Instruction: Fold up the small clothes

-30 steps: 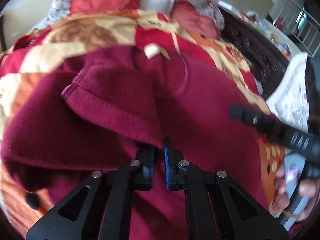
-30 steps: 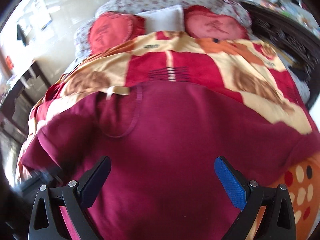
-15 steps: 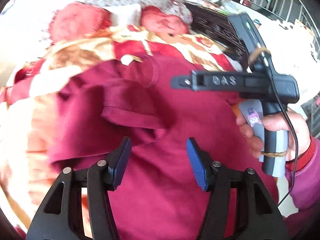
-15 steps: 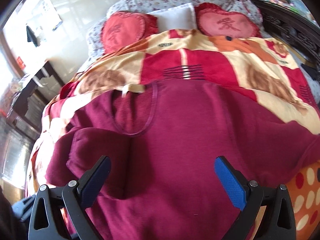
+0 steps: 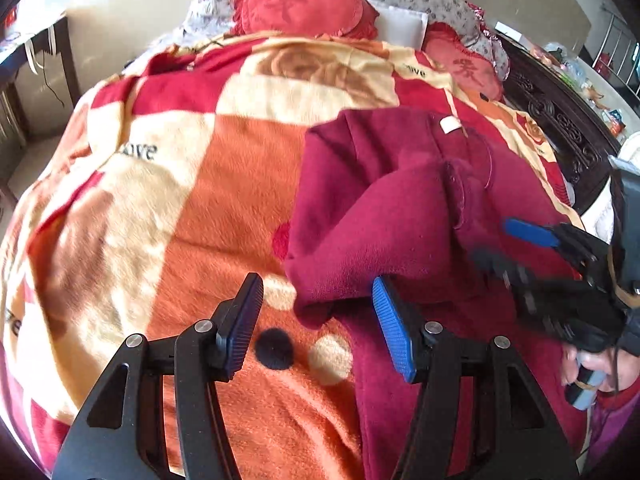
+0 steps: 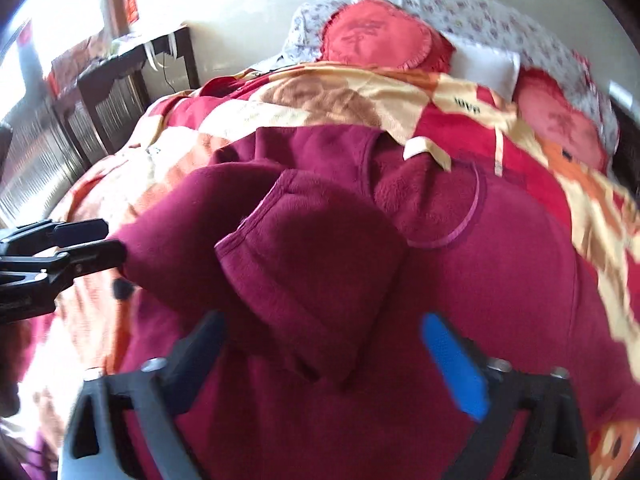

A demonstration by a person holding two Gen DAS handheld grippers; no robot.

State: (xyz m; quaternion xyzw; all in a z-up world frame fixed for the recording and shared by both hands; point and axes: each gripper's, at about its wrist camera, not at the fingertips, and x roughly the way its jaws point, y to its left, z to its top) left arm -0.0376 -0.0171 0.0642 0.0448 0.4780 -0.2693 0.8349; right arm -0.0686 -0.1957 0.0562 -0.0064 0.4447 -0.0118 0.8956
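Observation:
A dark red fleece sweater (image 5: 400, 208) lies on the bed's blanket, its left sleeve (image 6: 304, 264) folded across the chest. My left gripper (image 5: 318, 328) is open and empty, just off the sweater's left edge over the blanket. My right gripper (image 6: 332, 352) is open and empty, low over the folded sleeve's cuff. The right gripper also shows in the left wrist view (image 5: 516, 244) at the right, over the sweater. The left gripper shows in the right wrist view (image 6: 84, 240) at the left edge.
An orange, red and cream blanket (image 5: 180, 200) covers the bed. Red round cushions (image 5: 304, 4) and a floral pillow (image 6: 480, 20) lie at the head. A dark carved bed frame (image 5: 560, 128) runs along the right. A dark wooden table (image 6: 132, 76) stands to the left.
My left gripper let go of the sleeve, opened and pulled back left off the sweater. The sleeve now lies folded across the chest. My right gripper moved left over the sleeve.

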